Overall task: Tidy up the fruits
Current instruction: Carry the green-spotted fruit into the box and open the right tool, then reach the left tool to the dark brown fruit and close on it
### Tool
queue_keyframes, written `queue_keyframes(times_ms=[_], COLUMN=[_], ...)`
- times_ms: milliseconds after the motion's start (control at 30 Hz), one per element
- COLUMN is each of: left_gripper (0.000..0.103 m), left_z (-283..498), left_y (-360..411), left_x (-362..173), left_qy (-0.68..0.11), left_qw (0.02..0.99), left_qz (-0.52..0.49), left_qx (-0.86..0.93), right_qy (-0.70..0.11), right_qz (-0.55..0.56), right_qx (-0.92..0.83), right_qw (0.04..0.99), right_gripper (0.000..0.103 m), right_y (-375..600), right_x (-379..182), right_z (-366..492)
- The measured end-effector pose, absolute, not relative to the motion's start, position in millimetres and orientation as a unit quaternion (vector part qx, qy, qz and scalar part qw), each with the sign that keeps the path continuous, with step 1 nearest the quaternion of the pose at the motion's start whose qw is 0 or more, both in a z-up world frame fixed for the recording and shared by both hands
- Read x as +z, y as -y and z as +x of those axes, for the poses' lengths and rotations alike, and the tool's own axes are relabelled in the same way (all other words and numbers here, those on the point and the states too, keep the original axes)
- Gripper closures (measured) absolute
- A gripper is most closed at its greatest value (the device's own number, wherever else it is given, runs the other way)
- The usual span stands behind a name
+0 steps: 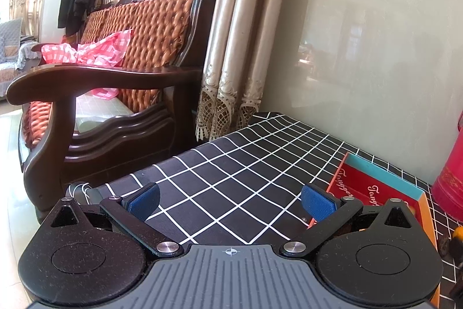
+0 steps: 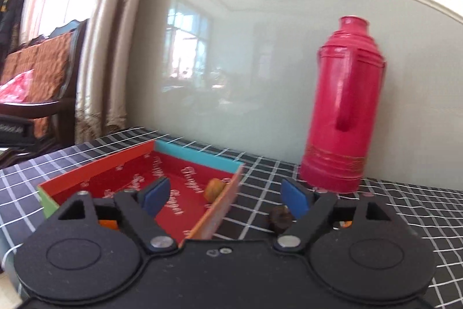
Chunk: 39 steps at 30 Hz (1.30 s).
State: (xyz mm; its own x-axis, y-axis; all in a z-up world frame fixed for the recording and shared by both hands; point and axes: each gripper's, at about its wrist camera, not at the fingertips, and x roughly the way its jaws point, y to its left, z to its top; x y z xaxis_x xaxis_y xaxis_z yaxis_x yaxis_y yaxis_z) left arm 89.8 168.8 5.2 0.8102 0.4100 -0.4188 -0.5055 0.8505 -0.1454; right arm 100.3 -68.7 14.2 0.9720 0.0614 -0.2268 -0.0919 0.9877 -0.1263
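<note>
A shallow red box (image 2: 173, 184) with orange and teal walls sits on the black checked tablecloth (image 2: 405, 210). A small orange-brown fruit (image 2: 214, 188) lies inside it near the right wall. A dark brown fruit (image 2: 279, 217) lies on the cloth just right of the box, by my right finger. My right gripper (image 2: 225, 197) is open and empty, straddling the box's right wall. My left gripper (image 1: 230, 200) is open and empty over the cloth, left of the box (image 1: 376, 190). An orange fruit edge (image 1: 457, 239) shows at far right.
A tall red thermos (image 2: 344, 120) stands at the back right against the glossy wall panel (image 2: 231, 62). A wooden sofa (image 1: 121, 71) with a pink cloth stands left of the table, curtains (image 1: 231, 48) behind it.
</note>
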Motion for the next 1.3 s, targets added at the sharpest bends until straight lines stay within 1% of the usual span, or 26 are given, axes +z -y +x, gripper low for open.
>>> queue_keyframes(times_ms=[67, 100, 133, 167, 533, 833, 1100, 1300], left_gripper=[0.0, 0.0, 0.0, 0.0, 0.0, 0.0, 0.0, 0.001], left_z=[90.6, 91.2, 91.2, 91.2, 100.2, 109.6, 135.3, 167.6], left_y=[-166.1, -163.8, -161.8, -159.0, -92.6, -0.7, 88.1, 114.3], left_x=[5.1, 5.3, 5.7, 6.2, 10.9, 19.1, 14.1, -6.1], left_qy=[-0.19, -0.189, -0.188, -0.186, -0.171, -0.17, -0.183, -0.216], left_qw=[0.944, 0.945, 0.946, 0.948, 0.974, 0.985, 0.98, 0.973], left_qz=[-0.123, -0.121, -0.12, -0.118, -0.063, 0.003, 0.053, 0.058], left_qx=[0.24, 0.238, 0.235, 0.232, 0.138, 0.014, -0.063, -0.058], right_qy=[-0.109, -0.108, -0.107, -0.106, -0.126, -0.11, -0.11, -0.1], right_qz=[-0.061, -0.057, -0.054, -0.053, 0.0, 0.006, 0.034, 0.045], right_qx=[0.008, -0.009, -0.029, -0.052, -0.248, -0.396, -0.422, -0.428], right_qw=[0.992, 0.992, 0.992, 0.992, 0.96, 0.912, 0.899, 0.897], right_gripper=[0.022, 0.018, 0.009, 0.006, 0.006, 0.006, 0.006, 0.006], right_y=[76.7, 82.4, 87.2, 91.6, 171.9, 237.3, 270.2, 284.1], right_x=[16.0, 16.1, 16.4, 16.7, 22.5, 21.7, 21.5, 24.1], right_z=[101.2, 100.9, 100.8, 101.3, 101.1, 76.9, 59.6, 51.1])
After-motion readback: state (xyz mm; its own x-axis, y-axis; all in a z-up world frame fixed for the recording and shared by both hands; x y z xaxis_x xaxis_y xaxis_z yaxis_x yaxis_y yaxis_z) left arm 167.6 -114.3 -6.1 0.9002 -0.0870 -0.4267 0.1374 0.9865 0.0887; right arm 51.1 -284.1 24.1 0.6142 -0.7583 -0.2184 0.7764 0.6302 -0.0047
